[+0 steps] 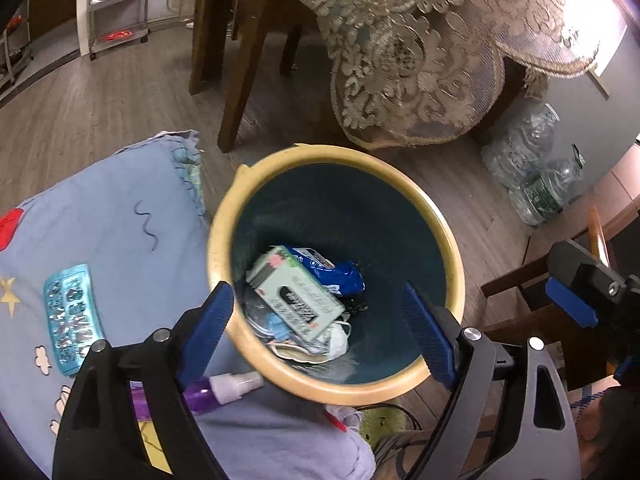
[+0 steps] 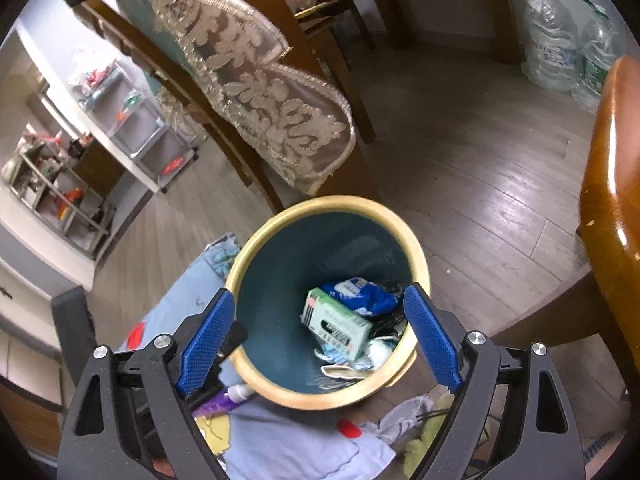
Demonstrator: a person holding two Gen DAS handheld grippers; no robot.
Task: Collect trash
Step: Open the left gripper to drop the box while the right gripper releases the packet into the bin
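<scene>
left gripper (image 1: pixel 318 332): jaws spread wide, nothing between the pads, holding nothing; tilted down over the bin mouth
right gripper (image 2: pixel 320 338): jaws also wide apart, empty; angled down at the same bin
trash bin (image 1: pixel 448 240): round, yellow rim, dark teal inside, upright on the floor, mouth facing up; its near rim sits between both sets of jaws
green box (image 1: pixel 296 292): at the bin bottom, just past the left jaws, long axis slanting from upper left to lower right in the left view
blue wrapper (image 1: pixel 332 270): crumpled, behind the box, touching it, long axis running the same slant
white scraps (image 1: pixel 332 340): under the near end of the box, details unclear
purple spray bottle (image 1: pixel 224 390): lying flat below the left jaw's left finger, nozzle pointing at the bin rim, outside the bin
teal blister pack (image 1: pixel 72 320): left of the jaws, on the blue cloth (image 1: pixel 120 220), long axis roughly away from camera
edges/room: lace-covered chair (image 2: pixel 272 120) close beyond the bin; bare wood floor (image 2: pixel 480 184) to the right
</scene>
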